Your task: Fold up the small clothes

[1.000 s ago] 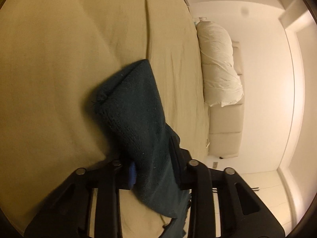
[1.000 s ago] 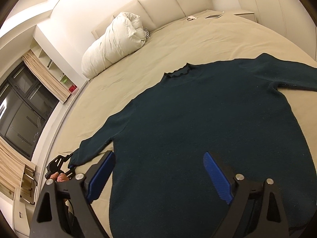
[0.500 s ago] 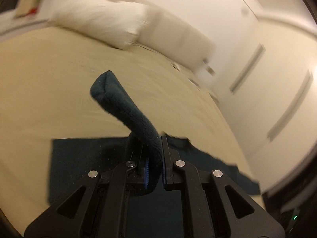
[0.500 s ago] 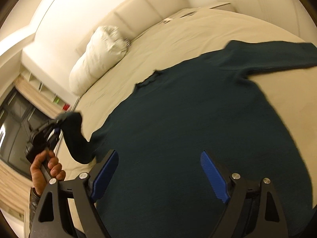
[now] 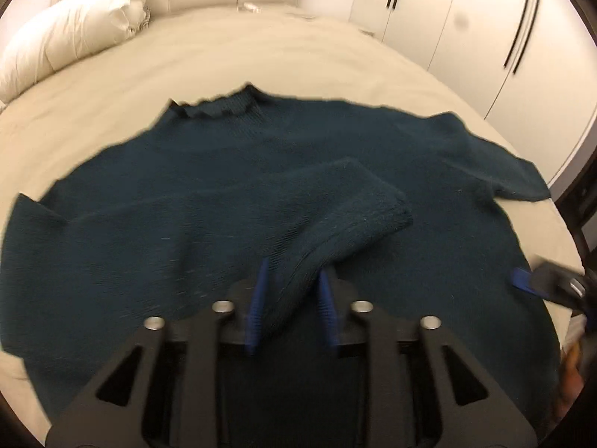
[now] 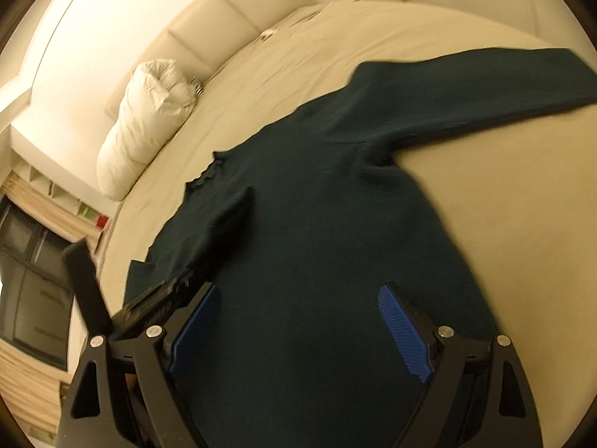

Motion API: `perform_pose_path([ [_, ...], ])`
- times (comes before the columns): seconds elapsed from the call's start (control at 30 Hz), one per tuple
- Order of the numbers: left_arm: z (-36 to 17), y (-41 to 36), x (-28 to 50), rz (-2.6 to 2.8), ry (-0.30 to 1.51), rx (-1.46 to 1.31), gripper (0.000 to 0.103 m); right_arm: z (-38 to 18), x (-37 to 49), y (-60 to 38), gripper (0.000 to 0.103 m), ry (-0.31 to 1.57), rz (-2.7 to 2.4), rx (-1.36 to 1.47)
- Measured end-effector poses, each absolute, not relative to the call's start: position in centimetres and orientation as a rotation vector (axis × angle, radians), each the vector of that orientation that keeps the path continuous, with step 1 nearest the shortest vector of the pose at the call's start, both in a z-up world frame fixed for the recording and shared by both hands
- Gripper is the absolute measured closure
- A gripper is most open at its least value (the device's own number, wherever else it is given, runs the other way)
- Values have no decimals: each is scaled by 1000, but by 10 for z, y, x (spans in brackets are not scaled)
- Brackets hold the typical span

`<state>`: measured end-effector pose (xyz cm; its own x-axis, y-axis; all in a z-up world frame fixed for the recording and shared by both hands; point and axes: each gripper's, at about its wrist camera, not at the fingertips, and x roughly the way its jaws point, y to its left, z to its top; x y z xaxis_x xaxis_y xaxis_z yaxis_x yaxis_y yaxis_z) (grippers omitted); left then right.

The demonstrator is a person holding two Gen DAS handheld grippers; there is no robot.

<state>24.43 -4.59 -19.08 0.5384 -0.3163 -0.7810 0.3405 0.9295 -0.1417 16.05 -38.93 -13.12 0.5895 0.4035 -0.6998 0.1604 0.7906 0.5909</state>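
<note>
A dark teal knit sweater (image 5: 168, 224) lies flat on the bed, collar away from me. Its one sleeve (image 5: 354, 201) is folded across the chest, the cuff end between the blue pads of my left gripper (image 5: 291, 298). Those jaws are opening and the pads no longer squeeze the knit. In the right wrist view the other sleeve (image 6: 485, 86) stretches out to the right. My right gripper (image 6: 298, 321) hovers wide open over the sweater's lower body (image 6: 317, 231) with nothing between its fingers. One of its fingertips (image 5: 522, 280) shows at the right edge of the left wrist view.
The beige bed sheet (image 5: 298, 56) surrounds the sweater. A white rolled duvet (image 6: 149, 119) rests against the padded headboard at the far left. White wardrobe doors (image 5: 485, 37) stand beyond the bed's right side. A dark window (image 6: 30, 280) is at the left.
My left gripper carried the sleeve from the bed's side over onto the sweater's chest, rolling as it went, and its jaws have parted. The right gripper sank closer to the sweater.
</note>
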Motion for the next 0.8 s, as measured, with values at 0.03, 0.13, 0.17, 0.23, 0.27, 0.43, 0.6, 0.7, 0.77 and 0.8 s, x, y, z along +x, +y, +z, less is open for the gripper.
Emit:
perform_pose_path([
  [0.03, -183, -52, 238, -392, 900, 14, 74, -131, 170, -381, 14, 955, 185, 674],
  [0.13, -150, -46, 225, -364, 827, -45, 48, -135, 208, -357, 13, 997, 270, 684],
  [0.17, -149, -35, 223, -344, 803, -62, 40, -138, 222, -350, 13, 1020, 278, 696],
  [0.23, -134, -25, 213, -321, 760, -84, 37, -148, 249, -339, 13, 1068, 316, 727],
  [0.27, -137, -17, 214, -315, 770, -90, 37, -155, 260, -335, 13, 1102, 311, 730],
  [0.43, -135, 38, 208, -251, 746, -209, 37, -159, 288, -325, 15, 1144, 297, 686],
  [0.6, -129, 105, 214, -143, 735, -360, 37, -151, 300, -310, 65, 1193, 339, 507],
  [0.7, -125, 137, 215, -79, 723, -412, 37, -145, 304, -316, 94, 1175, 363, 467],
  [0.77, -122, 153, 215, -41, 721, -434, 37, -136, 309, -323, 94, 1140, 357, 442],
  [0.8, -121, 162, 214, -24, 720, -451, 37, -132, 314, -326, 94, 1121, 350, 426],
])
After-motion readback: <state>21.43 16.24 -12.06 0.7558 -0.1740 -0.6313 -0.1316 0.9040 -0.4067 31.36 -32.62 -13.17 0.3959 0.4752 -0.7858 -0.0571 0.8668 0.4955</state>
